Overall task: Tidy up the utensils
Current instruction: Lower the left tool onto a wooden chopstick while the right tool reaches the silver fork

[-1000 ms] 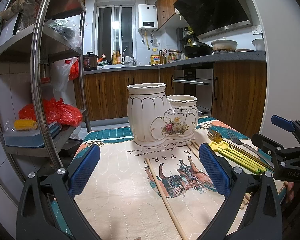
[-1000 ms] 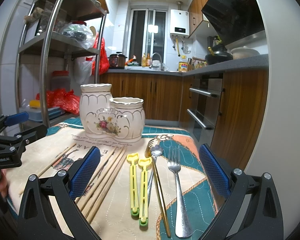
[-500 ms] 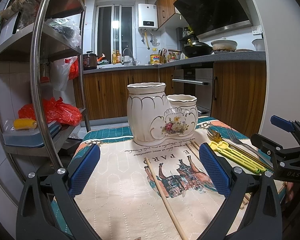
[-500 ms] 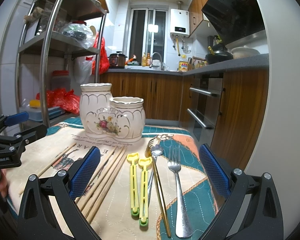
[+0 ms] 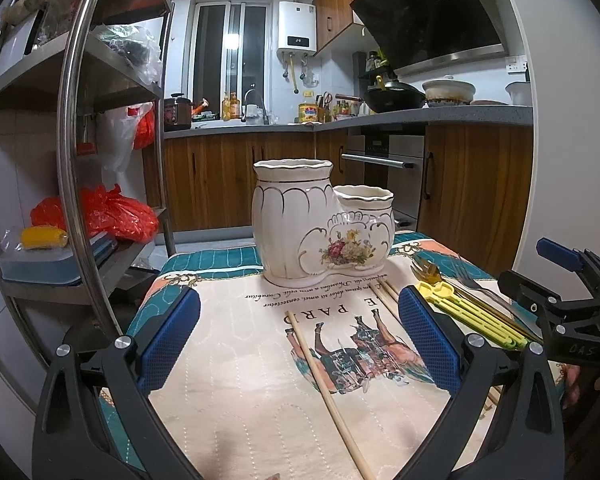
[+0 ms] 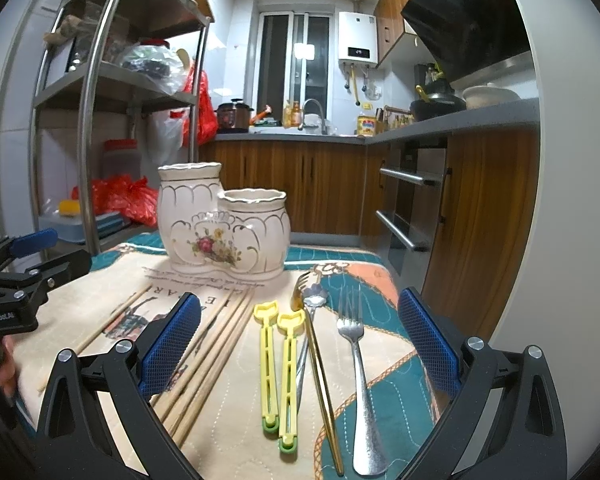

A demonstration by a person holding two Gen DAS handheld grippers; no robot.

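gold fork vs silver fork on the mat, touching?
Apart. The right wrist view shows a bare strip of mat running the whole length between the gold fork and the silver fork.

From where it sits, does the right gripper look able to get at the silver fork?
Probably yes. The right gripper is open, and the silver fork lies flat on the cloth between its fingers, apart from the gold utensil beside it. Nothing covers it.
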